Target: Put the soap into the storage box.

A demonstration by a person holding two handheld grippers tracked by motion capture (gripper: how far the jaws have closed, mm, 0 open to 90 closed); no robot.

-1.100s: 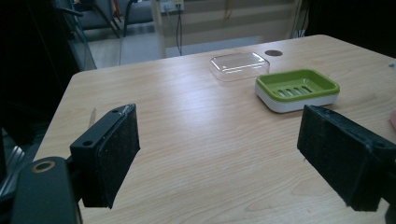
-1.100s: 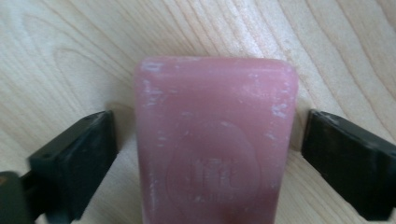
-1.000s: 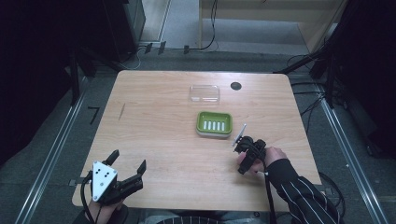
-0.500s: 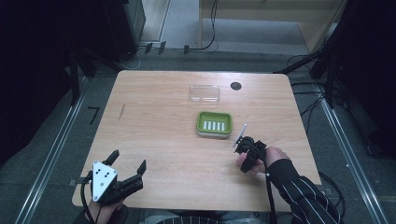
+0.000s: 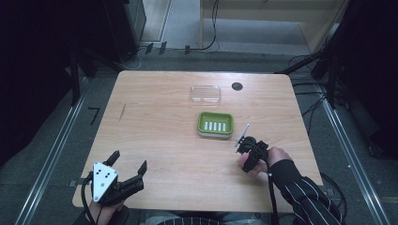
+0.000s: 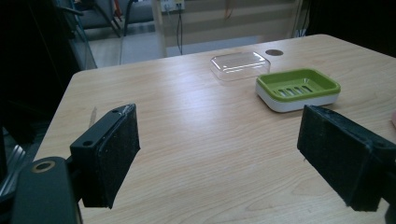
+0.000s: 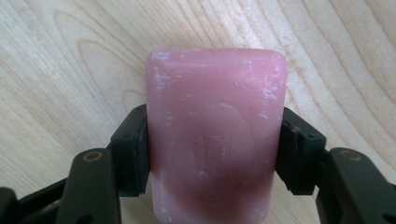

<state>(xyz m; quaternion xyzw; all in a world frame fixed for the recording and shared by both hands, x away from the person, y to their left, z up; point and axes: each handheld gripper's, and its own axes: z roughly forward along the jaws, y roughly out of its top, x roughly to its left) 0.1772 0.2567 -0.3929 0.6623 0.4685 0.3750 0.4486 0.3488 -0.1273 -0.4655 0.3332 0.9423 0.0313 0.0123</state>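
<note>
A pink bar of soap lies flat on the wooden table, and my right gripper is shut on it, one jaw pressed against each long side. From above, the right gripper sits right of centre near the front, pointing down at the table, and hides the soap. A green soap dish with a slotted base stands just behind and left of it, also the green soap dish. My left gripper rests at the front left corner, open with nothing between its jaws.
A clear plastic lid lies behind the green dish, also the clear lid. A dark round hole marks the table's far side. A person's striped sleeve comes in at the front right. Cables run along the floor beyond the table.
The right gripper has dipped slightly lower and toward the table's front. The left gripper has not moved.
</note>
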